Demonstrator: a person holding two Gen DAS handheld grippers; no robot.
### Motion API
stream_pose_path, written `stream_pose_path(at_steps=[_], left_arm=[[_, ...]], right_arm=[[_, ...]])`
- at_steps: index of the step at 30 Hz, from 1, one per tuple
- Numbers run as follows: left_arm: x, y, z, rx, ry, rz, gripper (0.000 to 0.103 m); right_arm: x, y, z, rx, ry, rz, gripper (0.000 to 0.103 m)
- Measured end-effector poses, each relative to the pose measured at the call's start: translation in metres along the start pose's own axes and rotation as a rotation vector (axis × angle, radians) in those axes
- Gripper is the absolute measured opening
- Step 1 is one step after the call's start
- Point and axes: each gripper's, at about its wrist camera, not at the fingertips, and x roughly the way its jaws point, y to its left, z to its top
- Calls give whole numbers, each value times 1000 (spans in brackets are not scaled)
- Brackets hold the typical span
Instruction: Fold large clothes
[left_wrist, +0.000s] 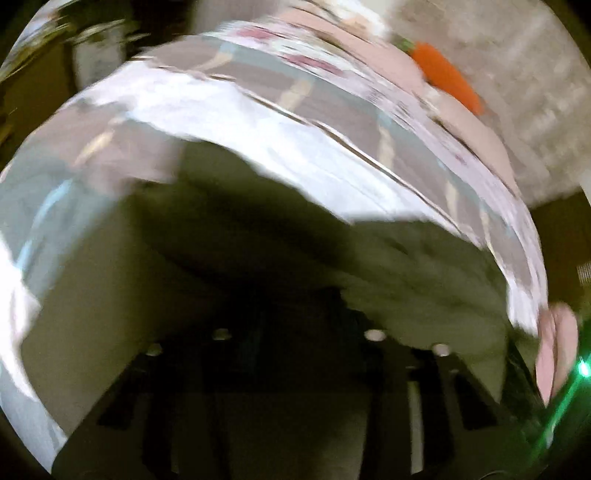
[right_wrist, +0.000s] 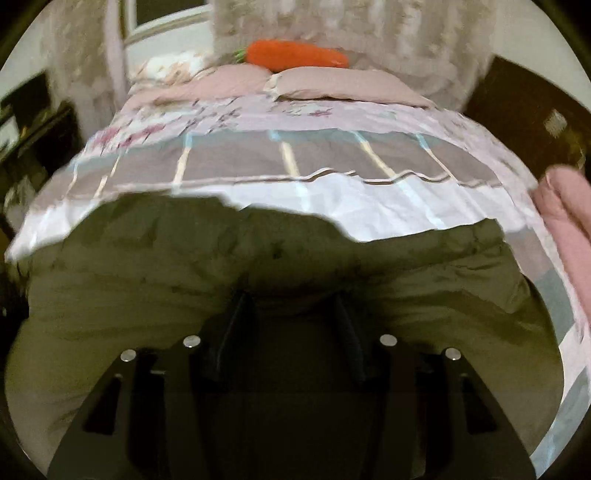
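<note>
The left tool (left_wrist: 295, 325) is dark and blurred; whether it is spread or pinching cannot be told. An olive garment (left_wrist: 369, 258) lies right against and ahead of it on the bed (left_wrist: 258, 122). Far ahead to its right sits a carrot toy (left_wrist: 447, 77). The right tool (right_wrist: 291, 310) has its fingers (right_wrist: 236, 325) spread, tips touching the garment (right_wrist: 147, 251), nothing pinched. Beyond it lie pillows (right_wrist: 332, 86) with the carrot toy (right_wrist: 295, 55) on them; pink cloth (right_wrist: 565, 206) lies to its right.
</note>
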Motion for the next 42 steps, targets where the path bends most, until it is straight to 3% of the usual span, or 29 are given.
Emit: stream_pose_path(at_steps=[2,4,7,9,10,11,14,16,18,22,24,27,33,36,38,40,42], left_arm=[[-4,32,11,-75,-22,42,30],[-8,64,19,-161,-9,63,30],[-23,93,28,-237,-52,124,30],[-47,111,33,-304,-155,306,56],[-55,114,33,-332,-192,348,67],[-67,120,33,-374,-223,347,68],[-69,99,35,-320,-149,173,63],[-68,63,30,-191,-98,105,63],[-66,18,13,-36,-46,53,62],[-52,-50,-39,198,59,-8,56],[-43,-75,-64,307,62,26,53],[-28,-89,-77,412,34,109,56],[-1,-77,-66,386,88,115,65],[-6,-69,-62,354,88,104,65],[-22,-65,-57,301,48,81,64],[-37,-62,-51,293,-45,115,64],[-37,-57,-48,271,-67,140,64]], right_arm=[[1,-36,5,95,-10,-95,52],[5,-84,3,175,1,-252,52],[1,-150,-7,305,28,-368,52],[-10,-179,-11,357,25,-415,52],[-18,-187,-12,371,27,-450,52],[-28,-191,-13,387,23,-443,52],[-56,-177,-13,416,37,-233,52],[-79,-140,-12,346,47,-82,52],[-100,-90,-23,190,59,-1,52],[-108,-27,-49,40,136,110,52],[-91,-8,-59,-18,192,120,52],[-56,12,-74,-149,219,50,56],[-31,29,-77,-253,176,0,61],[-41,14,-66,-186,200,57,61],[-59,1,-55,-121,149,81,61],[-75,-15,-42,-74,69,37,61],[-74,-38,-36,7,49,-31,61]])
